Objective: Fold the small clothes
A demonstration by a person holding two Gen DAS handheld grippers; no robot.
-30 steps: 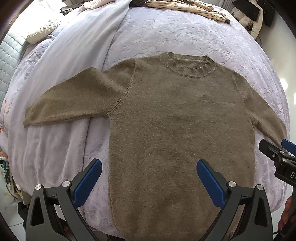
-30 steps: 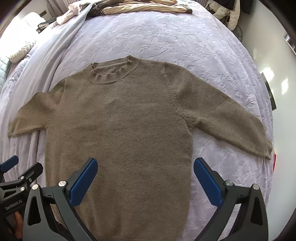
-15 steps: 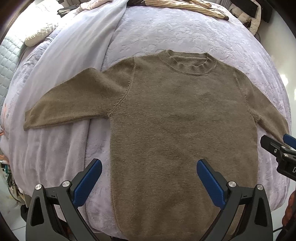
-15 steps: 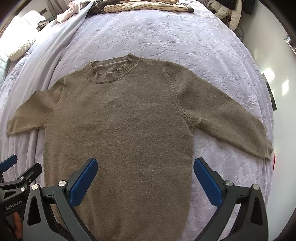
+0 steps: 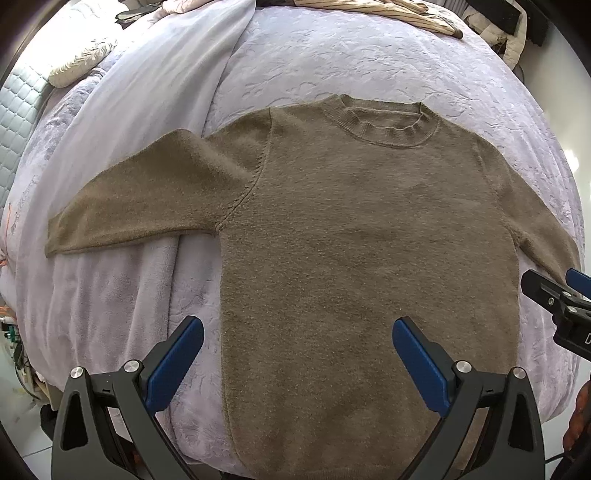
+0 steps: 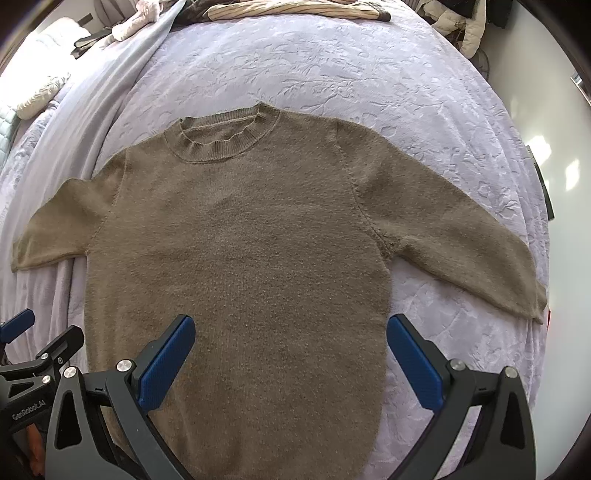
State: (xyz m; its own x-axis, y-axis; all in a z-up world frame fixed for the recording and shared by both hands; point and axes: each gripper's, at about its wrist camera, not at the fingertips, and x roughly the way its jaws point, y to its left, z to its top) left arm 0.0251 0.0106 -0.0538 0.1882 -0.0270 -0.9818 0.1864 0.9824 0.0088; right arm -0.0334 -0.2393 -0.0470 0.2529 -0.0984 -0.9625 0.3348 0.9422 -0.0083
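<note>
A brown knitted sweater lies flat and face up on the bed, collar far, hem near, both sleeves spread sideways; it also shows in the right wrist view. My left gripper is open and empty, hovering above the sweater's lower left part. My right gripper is open and empty above the lower right part. Each gripper shows at the edge of the other's view: the right one and the left one.
The bed has a lilac embossed cover and a pale fleece blanket on the left. Striped and other clothes are piled at the far edge. A pillow lies far left. Floor shows right of the bed.
Both grippers have shifted slightly forward over the sweater, so it sits a little lower and larger in view. The sweater has not moved and both grippers stay open.
</note>
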